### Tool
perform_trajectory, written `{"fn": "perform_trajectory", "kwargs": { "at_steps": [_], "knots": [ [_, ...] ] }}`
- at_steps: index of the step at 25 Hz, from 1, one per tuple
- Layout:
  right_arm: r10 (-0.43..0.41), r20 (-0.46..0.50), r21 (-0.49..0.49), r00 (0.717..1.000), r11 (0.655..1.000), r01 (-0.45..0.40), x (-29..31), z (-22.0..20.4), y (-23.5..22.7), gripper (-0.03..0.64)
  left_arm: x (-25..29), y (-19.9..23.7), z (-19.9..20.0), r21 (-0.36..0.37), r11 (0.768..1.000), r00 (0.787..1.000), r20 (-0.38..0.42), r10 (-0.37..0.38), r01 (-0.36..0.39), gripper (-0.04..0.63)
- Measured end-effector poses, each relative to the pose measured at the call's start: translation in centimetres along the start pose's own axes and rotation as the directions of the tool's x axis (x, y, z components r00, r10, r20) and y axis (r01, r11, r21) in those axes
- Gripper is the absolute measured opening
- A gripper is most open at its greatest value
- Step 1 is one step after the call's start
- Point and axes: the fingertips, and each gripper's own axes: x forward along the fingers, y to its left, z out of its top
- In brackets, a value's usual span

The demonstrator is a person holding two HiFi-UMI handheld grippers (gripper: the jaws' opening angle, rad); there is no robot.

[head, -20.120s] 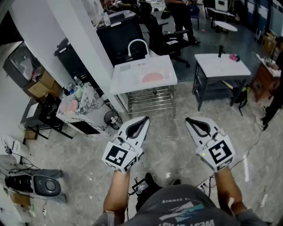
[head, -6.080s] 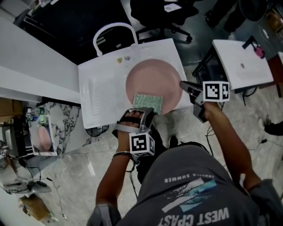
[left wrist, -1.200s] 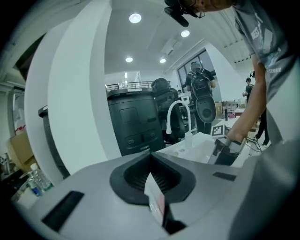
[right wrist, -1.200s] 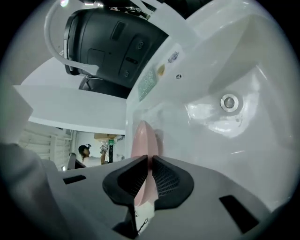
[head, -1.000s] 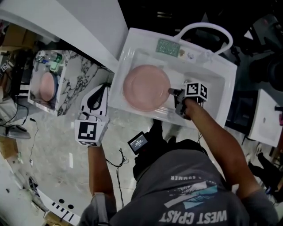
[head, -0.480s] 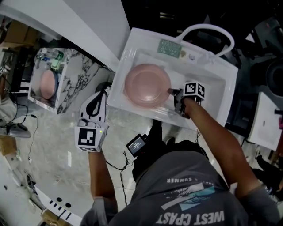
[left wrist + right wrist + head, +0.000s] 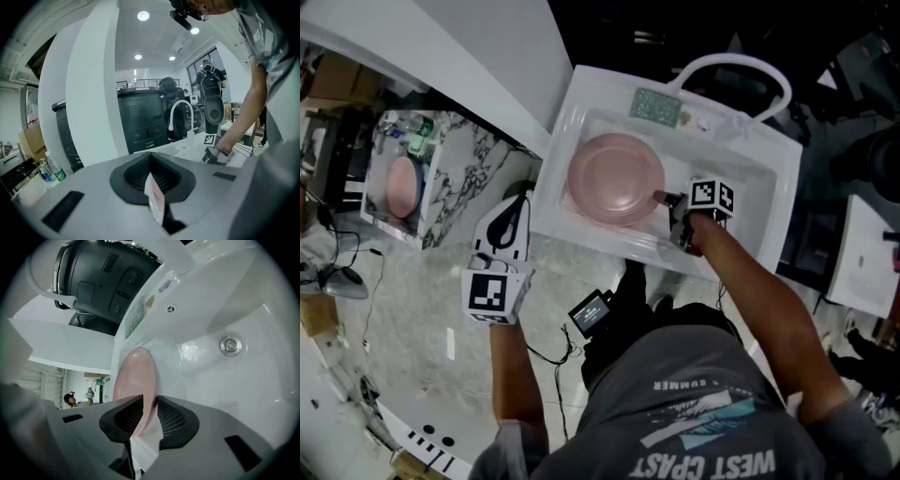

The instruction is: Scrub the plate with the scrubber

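A pink plate (image 7: 615, 178) lies in the left part of the white sink (image 7: 741, 178). My right gripper (image 7: 660, 198) is at the plate's right edge. In the right gripper view the plate (image 7: 136, 373) has its rim between the jaws of that gripper (image 7: 150, 401). The jaws are opening and a gap shows beside the rim. The green scrubber (image 7: 655, 106) rests on the sink's back ledge, apart from both grippers, and appears in the right gripper view as the scrubber (image 7: 134, 316). My left gripper (image 7: 518, 201) hangs shut and empty over the floor, left of the sink.
A white arched faucet (image 7: 731, 67) stands behind the sink, and the drain (image 7: 230, 345) sits in the basin's right part. A second pink plate (image 7: 401, 185) lies on a marble-topped stand at the far left. A white wall panel (image 7: 469, 56) runs along the sink's left side.
The right gripper's jaws have spread apart around the plate's rim. The left gripper has stayed shut and drifted slightly toward the sink.
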Motion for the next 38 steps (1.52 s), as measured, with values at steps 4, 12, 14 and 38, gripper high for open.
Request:
{"fn": "perform_trajectory", "kwargs": {
  "at_steps": [4, 12, 14, 38],
  "knots": [
    [0.011, 0.008, 0.002, 1.0, 1.0, -0.011, -0.2, -0.5, 0.0, 0.114, -0.2, -0.5, 0.4, 0.005, 1.0, 1.0, 0.011, -0.001, 0.001, 0.002],
    [0.022, 0.007, -0.01, 1.0, 1.0, -0.022, -0.2, -1.2, 0.6, 0.114, -1.7, -1.7, 0.6, 0.015, 1.0, 1.0, 0.001, -0.008, 0.008, 0.002],
    [0.027, 0.01, -0.015, 1.0, 1.0, -0.027, -0.4, -1.4, 0.6, 0.114, -2.3, -2.0, 0.7, 0.023, 1.0, 1.0, 0.005, -0.004, 0.003, 0.002],
    [0.393, 0.269, -0.342, 0.879, 0.892, -0.294, -22.2, -5.7, 16.1, 0.075, -12.0, -12.3, 8.5, 0.128, 0.989, 0.979, 0.183, -0.092, 0.069, 0.002]
  ]
}}
